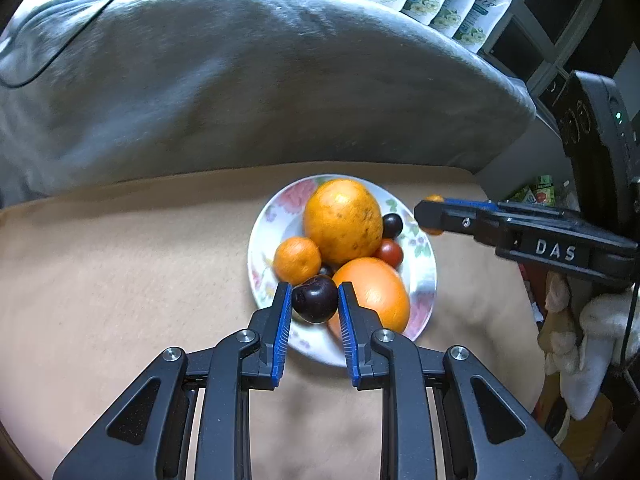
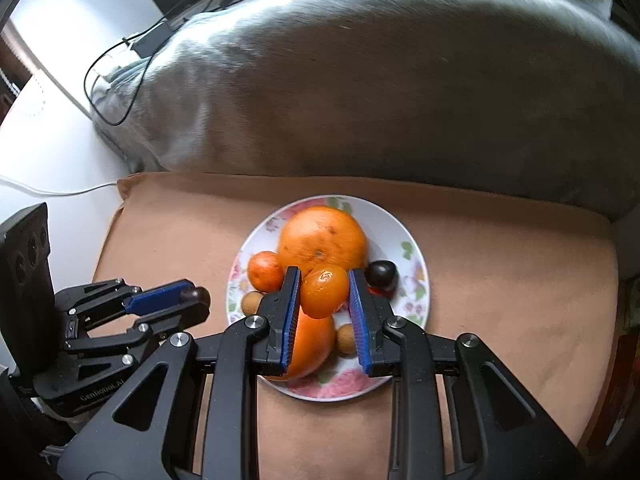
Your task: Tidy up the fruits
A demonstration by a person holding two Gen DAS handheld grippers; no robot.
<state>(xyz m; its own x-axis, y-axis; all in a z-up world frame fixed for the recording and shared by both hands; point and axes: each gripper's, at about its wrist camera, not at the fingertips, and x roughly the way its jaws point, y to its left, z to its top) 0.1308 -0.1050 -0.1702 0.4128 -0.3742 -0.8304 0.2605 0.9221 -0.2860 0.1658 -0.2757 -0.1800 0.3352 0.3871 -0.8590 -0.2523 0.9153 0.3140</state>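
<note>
Most fruit already lay heaped on the floral plate [image 1: 424,280]; the left claw [image 1: 314,300] pinched a dark plum [image 1: 315,298] and the right claw [image 2: 324,294] a small orange fruit [image 2: 324,290] — both above it, neither yet set down.

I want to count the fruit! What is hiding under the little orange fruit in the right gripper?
Under the small orange fruit sit a big orange and the flowery plate; anything beneath them is covered.

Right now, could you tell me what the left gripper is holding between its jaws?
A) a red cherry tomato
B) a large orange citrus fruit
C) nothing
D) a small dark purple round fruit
D: the left gripper is clamped on the small dark purple round fruit, above the floral white plate.
</note>
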